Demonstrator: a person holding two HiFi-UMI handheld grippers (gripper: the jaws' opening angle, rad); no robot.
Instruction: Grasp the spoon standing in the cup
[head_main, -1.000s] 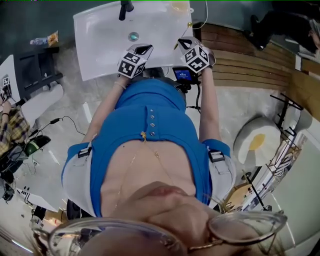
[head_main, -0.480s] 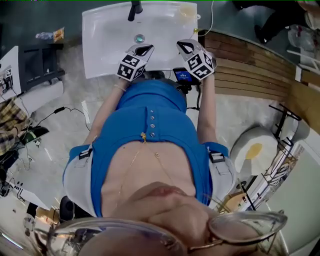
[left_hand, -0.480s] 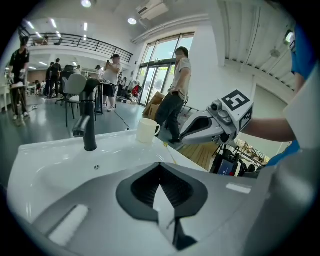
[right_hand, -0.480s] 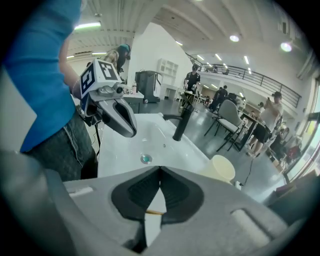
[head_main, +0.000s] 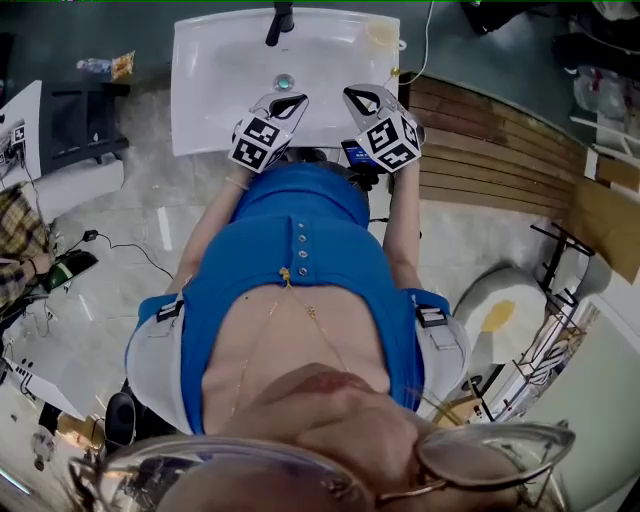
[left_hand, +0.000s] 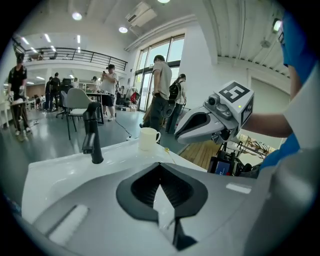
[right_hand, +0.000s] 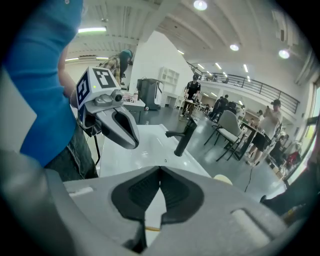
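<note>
White washbasin (head_main: 220, 70) with a black tap (head_main: 282, 22) at the back and a round drain (head_main: 285, 82) in the middle. It stands on a pale tiled floor (head_main: 130, 230), with wooden decking (head_main: 480, 150) to its right.

Room: open hall with tall windows and a railed upper gallery. People (left_hand: 161, 85) stand beyond the basin, and a chair (left_hand: 79, 100) is near them.

The cream cup (head_main: 383, 33) is on the far right corner of the basin top. The spoon cannot be made out in it. A thin gold-coloured piece (left_hand: 168, 153) lies on the rim just beside the cup; cannot tell whether it is the spoon.

Left hand-held gripper (head_main: 287, 103) and right hand-held gripper (head_main: 358, 97) hover side by side over the near edge. Each has its jaws pressed together at the tips, with nothing between them. Both are well apart from the cup.

Against a second ago: basin, tap and cup sit lower and further right in the head view, and the cup is now wholly in view. The right one's nose has swung inward, toward the left one.
</note>
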